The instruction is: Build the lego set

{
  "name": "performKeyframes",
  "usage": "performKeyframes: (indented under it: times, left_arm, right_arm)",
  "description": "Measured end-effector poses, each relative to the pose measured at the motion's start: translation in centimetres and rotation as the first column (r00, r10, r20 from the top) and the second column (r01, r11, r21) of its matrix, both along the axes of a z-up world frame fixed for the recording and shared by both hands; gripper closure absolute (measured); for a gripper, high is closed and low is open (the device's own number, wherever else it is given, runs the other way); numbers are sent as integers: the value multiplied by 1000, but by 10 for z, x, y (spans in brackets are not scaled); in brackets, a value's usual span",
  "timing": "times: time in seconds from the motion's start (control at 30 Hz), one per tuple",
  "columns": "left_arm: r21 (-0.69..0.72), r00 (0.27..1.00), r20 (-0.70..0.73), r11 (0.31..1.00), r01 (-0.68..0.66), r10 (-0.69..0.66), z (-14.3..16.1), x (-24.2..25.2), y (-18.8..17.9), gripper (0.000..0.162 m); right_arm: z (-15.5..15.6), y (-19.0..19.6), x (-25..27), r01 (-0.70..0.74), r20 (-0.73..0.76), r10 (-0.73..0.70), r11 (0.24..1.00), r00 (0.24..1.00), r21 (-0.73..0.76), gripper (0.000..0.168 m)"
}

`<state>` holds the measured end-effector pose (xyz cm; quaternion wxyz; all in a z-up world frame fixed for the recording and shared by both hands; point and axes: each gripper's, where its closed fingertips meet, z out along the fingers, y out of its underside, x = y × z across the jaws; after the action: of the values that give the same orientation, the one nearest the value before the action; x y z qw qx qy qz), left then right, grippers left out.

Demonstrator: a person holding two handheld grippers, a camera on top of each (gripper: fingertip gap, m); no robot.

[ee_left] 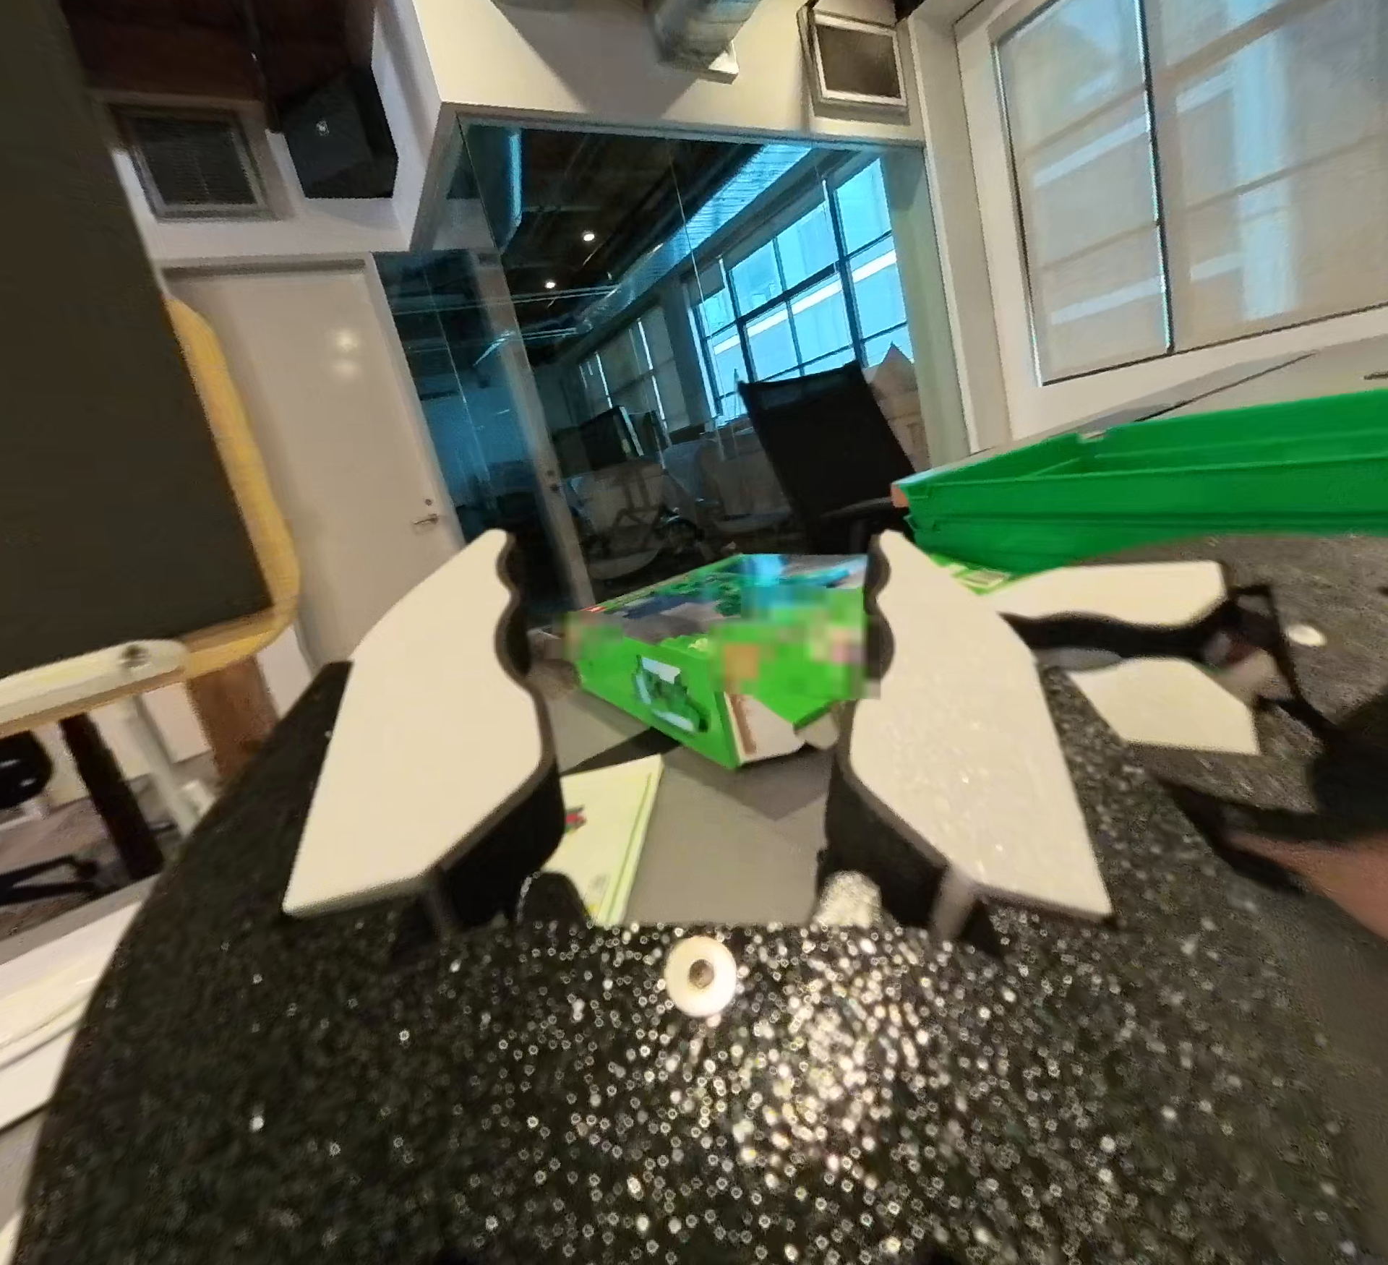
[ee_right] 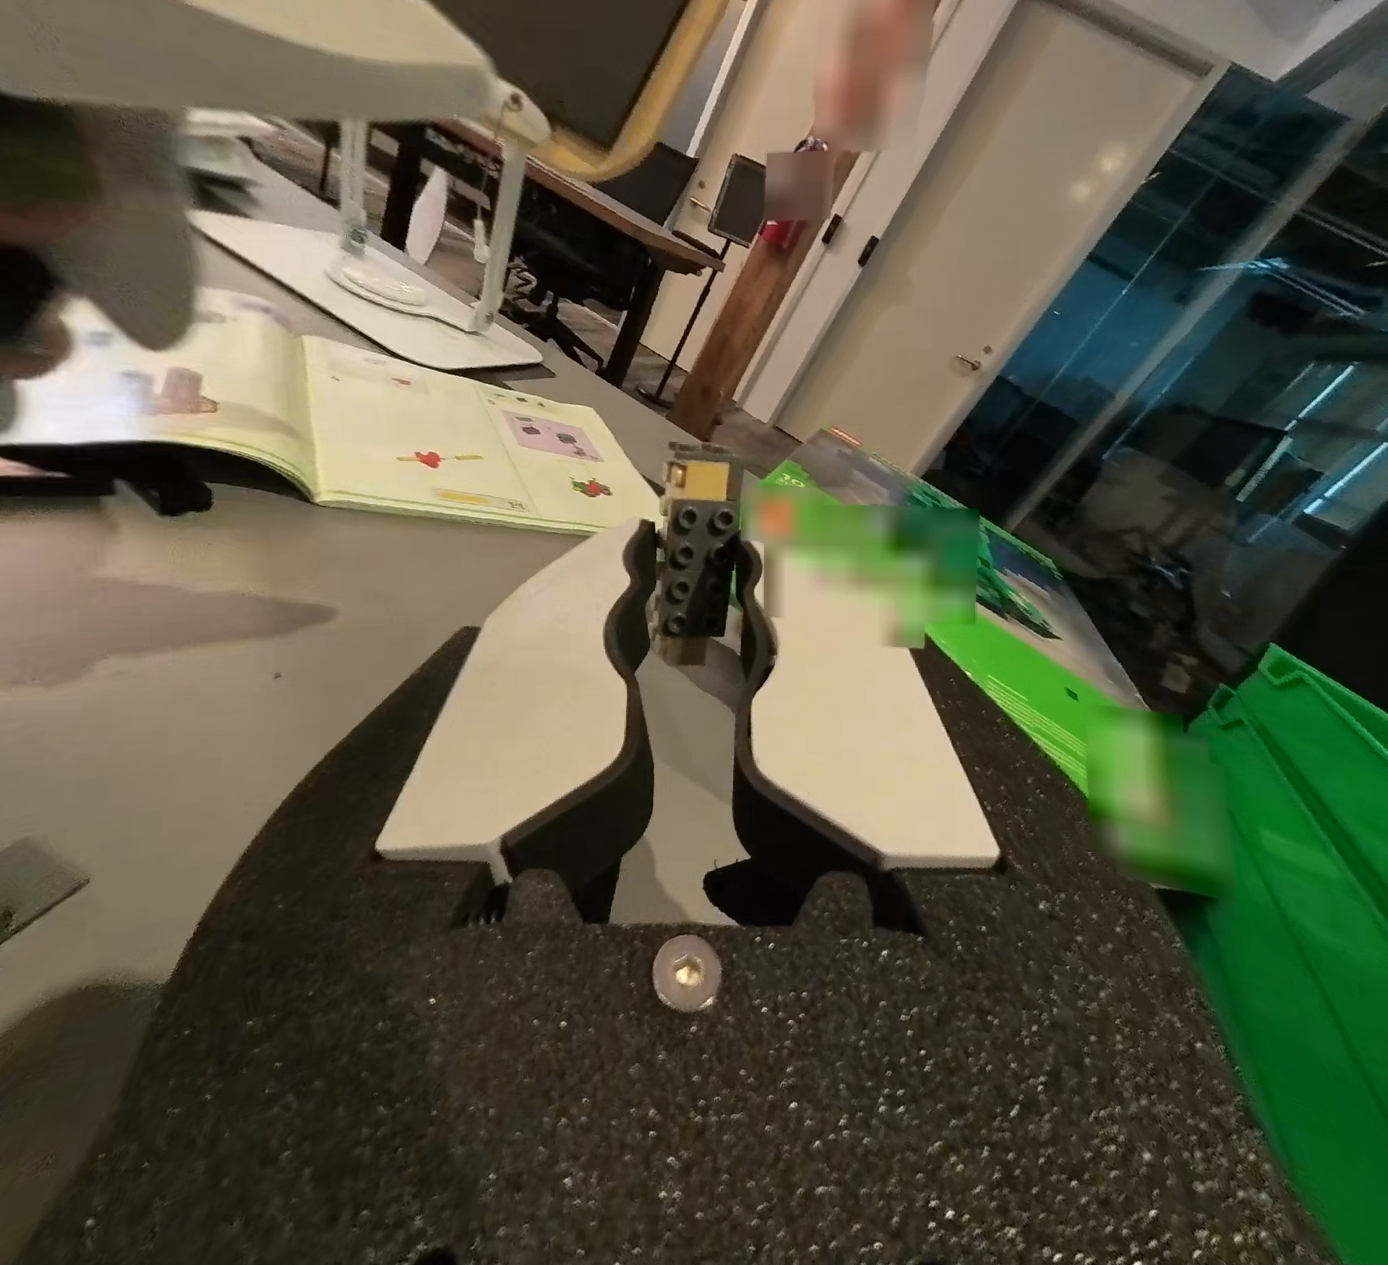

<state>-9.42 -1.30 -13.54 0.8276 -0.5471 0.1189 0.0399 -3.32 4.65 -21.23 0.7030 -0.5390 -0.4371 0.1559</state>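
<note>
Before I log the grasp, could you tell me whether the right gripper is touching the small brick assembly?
Touching. The right wrist view shows the right gripper closed on the brick assembly, both fingers pressed against its sides.

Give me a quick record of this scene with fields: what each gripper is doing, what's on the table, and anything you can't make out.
left gripper: open, empty, raised above the table
right gripper: shut on a small brick assembly, dark grey studded brick with a tan piece at its far end
instruction booklet: lying open on the grey table
lego box: green, lying on the table ahead of the left gripper
green bin: right of the box
unclear: what the bin holds
</note>
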Motion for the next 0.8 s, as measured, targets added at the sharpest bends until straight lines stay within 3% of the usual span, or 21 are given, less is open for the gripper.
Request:
performKeyframes:
  times: [0.17, 0.3, 0.43, 0.6, 0.8]
  left_arm:
    - [-25, 996, -70, 998, -64, 62, -19, -14, -55, 79]
    - [-72, 994, -44, 992, -103, 100, -37, -43, -83, 79]
    - [-102, 998, 19, 993, -57, 59, -47, -56, -79, 76]
    - [-60, 994, -78, 995, -83, 78, -44, -52, -66, 86]
    - [-58, 992, -122, 998, -21, 14, -45, -37, -57, 91]
  right_arm:
    - [-2, -7, -6, -28, 38, 27, 999, 999, 25, 149]
    - [-5, -9, -7, -31, 55, 29, 999, 998, 29, 149]
    - [-7, -10, -7, -31, 79, 28, 999, 997, 39, 149]
    - [-10, -6, -7, 39, 136, -52, 994, 989, 100, 149]
    - [-19, -2, -12, 63, 216, -91, 989, 972, 133, 149]
